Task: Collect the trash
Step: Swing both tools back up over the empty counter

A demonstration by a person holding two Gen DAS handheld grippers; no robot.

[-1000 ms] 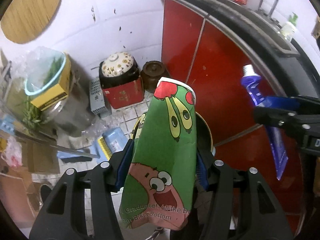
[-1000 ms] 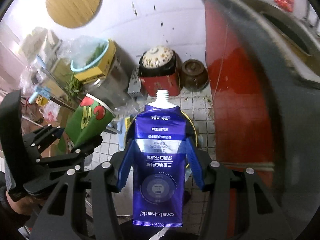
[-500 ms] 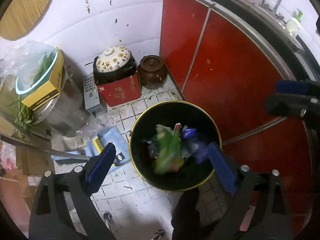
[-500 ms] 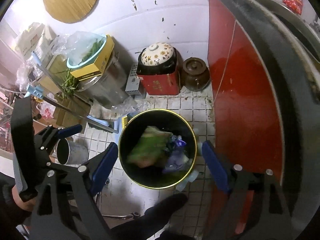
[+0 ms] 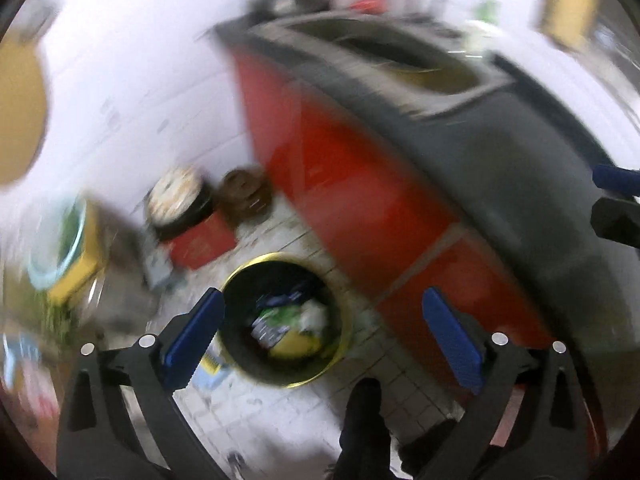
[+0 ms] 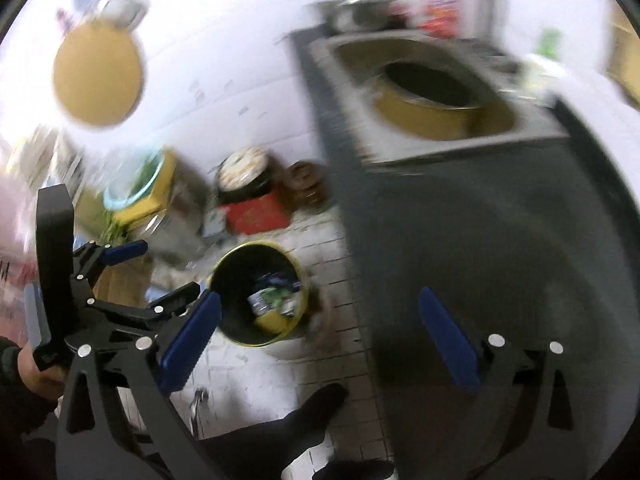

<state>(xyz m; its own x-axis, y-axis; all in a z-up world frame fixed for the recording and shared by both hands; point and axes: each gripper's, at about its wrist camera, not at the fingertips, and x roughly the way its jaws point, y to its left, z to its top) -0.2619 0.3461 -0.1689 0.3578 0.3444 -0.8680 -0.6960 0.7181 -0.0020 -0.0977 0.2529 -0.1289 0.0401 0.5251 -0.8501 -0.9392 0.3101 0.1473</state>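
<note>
Looking through the left wrist view, the left gripper [image 5: 320, 332] stands wide open with nothing between its 2 blue pads [image 5: 195, 336]. Just beyond and below the gap, nearer the left pad, sits the round black trash bin [image 5: 344, 312] with its yellow rim, on the tiled floor [image 5: 280, 408]. Inside it lies a heap of trash [image 5: 288, 326]: something green and white, a blue-and-white wrapper and a yellow patch; the blur hides what each piece is. To the right of the claw rises the red cabinet front [image 5: 352, 184] under a dark counter [image 5: 520, 168]. Ahead and left of the claw, a floral-lidded pot [image 5: 176, 196] and a brown jar [image 5: 244, 196] stand against the wall. A dark shoe [image 5: 366, 412] shows below the bin.

From the right wrist view, the right gripper [image 6: 320, 332] is likewise spread wide and holds nothing. The same bin [image 6: 296, 284] lies ahead of its left pad, with the trash [image 6: 274, 304] resting inside. The left gripper [image 6: 160, 276] appears at the left, its jaws apart and bare. Ahead and to the right of the claw, the counter [image 6: 480, 240] carries a sink [image 6: 500, 136] with a yellow basin [image 6: 424, 116] in it.

Judging by this, at least 1 round of disposal looks done: trash is in the bin and both claws are free. Whether more litter remains cannot be told, since the frames are heavily blurred and show no loose trash clearly.
</note>
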